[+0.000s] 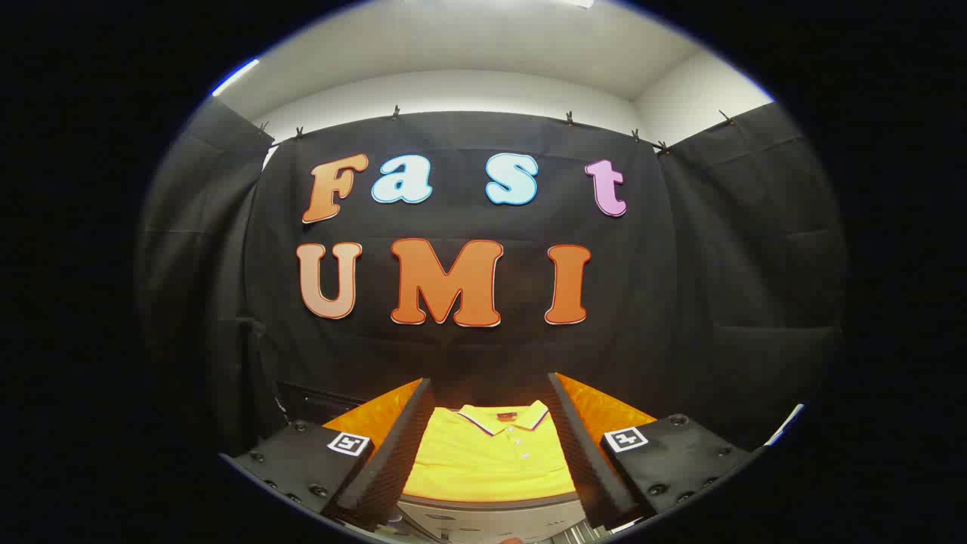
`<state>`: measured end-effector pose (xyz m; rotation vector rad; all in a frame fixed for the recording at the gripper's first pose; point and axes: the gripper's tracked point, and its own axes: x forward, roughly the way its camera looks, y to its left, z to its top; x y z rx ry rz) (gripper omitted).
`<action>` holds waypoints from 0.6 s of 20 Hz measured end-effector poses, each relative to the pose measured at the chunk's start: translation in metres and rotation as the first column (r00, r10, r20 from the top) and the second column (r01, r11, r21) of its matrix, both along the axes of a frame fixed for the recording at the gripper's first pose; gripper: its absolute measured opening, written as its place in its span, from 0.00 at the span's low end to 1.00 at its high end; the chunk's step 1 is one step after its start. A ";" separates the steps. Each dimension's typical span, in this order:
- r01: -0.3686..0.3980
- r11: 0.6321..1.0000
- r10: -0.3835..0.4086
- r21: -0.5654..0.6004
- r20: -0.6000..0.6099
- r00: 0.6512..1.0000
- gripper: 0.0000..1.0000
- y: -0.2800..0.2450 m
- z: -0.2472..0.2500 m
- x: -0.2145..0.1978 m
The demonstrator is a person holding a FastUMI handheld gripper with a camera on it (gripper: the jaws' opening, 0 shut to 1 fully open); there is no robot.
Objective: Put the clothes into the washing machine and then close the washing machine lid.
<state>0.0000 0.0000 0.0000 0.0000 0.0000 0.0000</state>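
Nearest in, the gripper [489, 423] is hovering with its black ridged fingers [393, 446] spread wide, pinching nothing. Framed between them, just beyond, a folded yellow polo shirt [489, 462] with a striped collar is lying flat on an orange surface [378, 412]. It's looking soft, light and floppy, so I'd be bunching the fold near the collar. Beyond the shirt, black cloth wall [680, 317] is closing in.
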 end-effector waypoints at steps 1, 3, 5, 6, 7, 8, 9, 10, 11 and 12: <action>0.001 1.000 -0.001 0.000 0.002 1.000 0.97 0.000 0.000 0.001; -0.004 1.000 0.004 -0.002 0.011 1.000 0.97 0.002 0.003 0.001; -0.007 1.000 0.007 -0.007 0.010 1.000 0.97 0.000 0.002 0.001; -0.007 1.000 0.007 -0.008 0.009 1.000 0.97 0.000 0.002 0.002; -0.008 1.000 0.008 -0.009 0.006 1.000 0.97 -0.001 0.001 0.002; -0.008 1.000 0.008 -0.009 0.005 1.000 0.97 -0.002 0.001 0.004; -0.008 1.000 0.008 -0.007 0.003 1.000 0.97 -0.002 0.000 0.005; -0.009 1.000 0.009 -0.003 0.001 1.000 0.97 -0.002 0.000 0.007; -0.008 1.000 0.008 0.001 -0.002 1.000 0.97 -0.003 -0.001 0.008; -0.009 1.000 0.009 0.003 -0.004 1.000 0.97 -0.003 -0.002 0.009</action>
